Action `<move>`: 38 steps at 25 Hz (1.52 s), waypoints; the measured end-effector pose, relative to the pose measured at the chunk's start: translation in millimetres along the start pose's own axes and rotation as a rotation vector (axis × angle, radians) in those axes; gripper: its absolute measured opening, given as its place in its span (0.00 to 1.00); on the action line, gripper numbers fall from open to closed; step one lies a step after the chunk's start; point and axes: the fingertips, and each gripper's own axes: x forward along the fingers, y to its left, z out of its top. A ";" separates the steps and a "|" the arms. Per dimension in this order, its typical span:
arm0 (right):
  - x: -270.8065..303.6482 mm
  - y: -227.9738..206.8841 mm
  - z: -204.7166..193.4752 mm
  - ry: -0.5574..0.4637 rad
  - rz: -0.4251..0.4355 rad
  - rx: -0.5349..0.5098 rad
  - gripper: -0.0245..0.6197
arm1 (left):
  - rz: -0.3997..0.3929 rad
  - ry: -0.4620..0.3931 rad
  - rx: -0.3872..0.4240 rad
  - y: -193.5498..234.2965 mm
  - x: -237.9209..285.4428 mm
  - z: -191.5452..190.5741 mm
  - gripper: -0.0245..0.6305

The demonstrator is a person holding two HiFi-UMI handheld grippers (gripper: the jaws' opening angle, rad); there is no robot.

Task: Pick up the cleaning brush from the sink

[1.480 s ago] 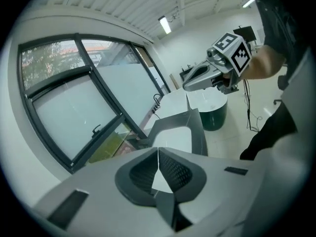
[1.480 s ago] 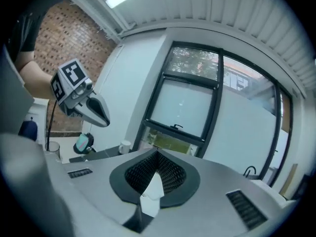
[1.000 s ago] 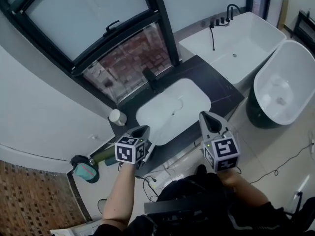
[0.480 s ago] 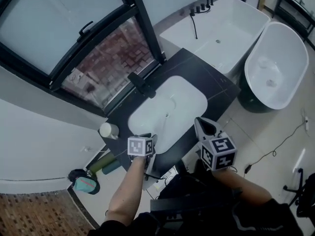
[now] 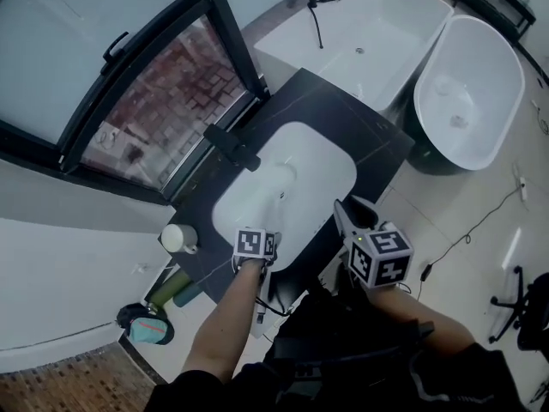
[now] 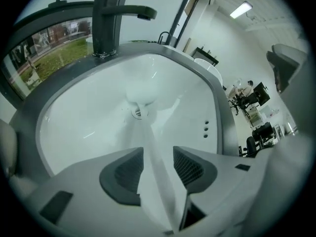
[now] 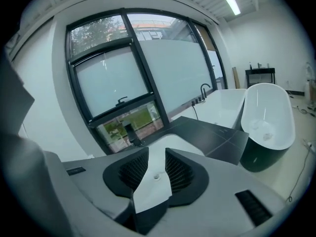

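Note:
The cleaning brush is white, with its head lying near the drain of the white sink and its long handle running back toward me. My left gripper points steeply down over the basin's near rim. Its jaws are opening and the handle lies between them, with a gap on each side. My right gripper hovers off the counter's front edge, tilted toward the sink. Its jaws stand a narrow gap apart with nothing between them.
A black faucet stands at the basin's far side on the dark counter. A white cup sits on the counter's left end. A rectangular bathtub and an oval tub stand to the right. Bottles lie on the floor.
Both grippers have come down and forward toward the sink. The left one has tipped steeply downward over the basin's near rim; the right has sunk beside the counter's front.

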 end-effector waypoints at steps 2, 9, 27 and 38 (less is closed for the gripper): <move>8.9 -2.3 -5.5 0.028 -0.007 0.016 0.19 | -0.003 0.016 0.001 1.4 7.6 1.5 0.35; 54.8 -7.4 -22.0 0.128 -0.036 0.042 0.19 | -0.039 0.040 0.000 -0.6 23.9 7.5 0.35; 114.9 -18.6 -58.0 0.307 -0.098 0.181 0.19 | -0.094 0.123 -0.086 11.5 50.7 -8.3 0.27; 97.3 -19.4 -53.9 0.280 -0.101 0.195 0.19 | -0.115 0.088 -0.004 -1.4 28.6 -11.0 0.14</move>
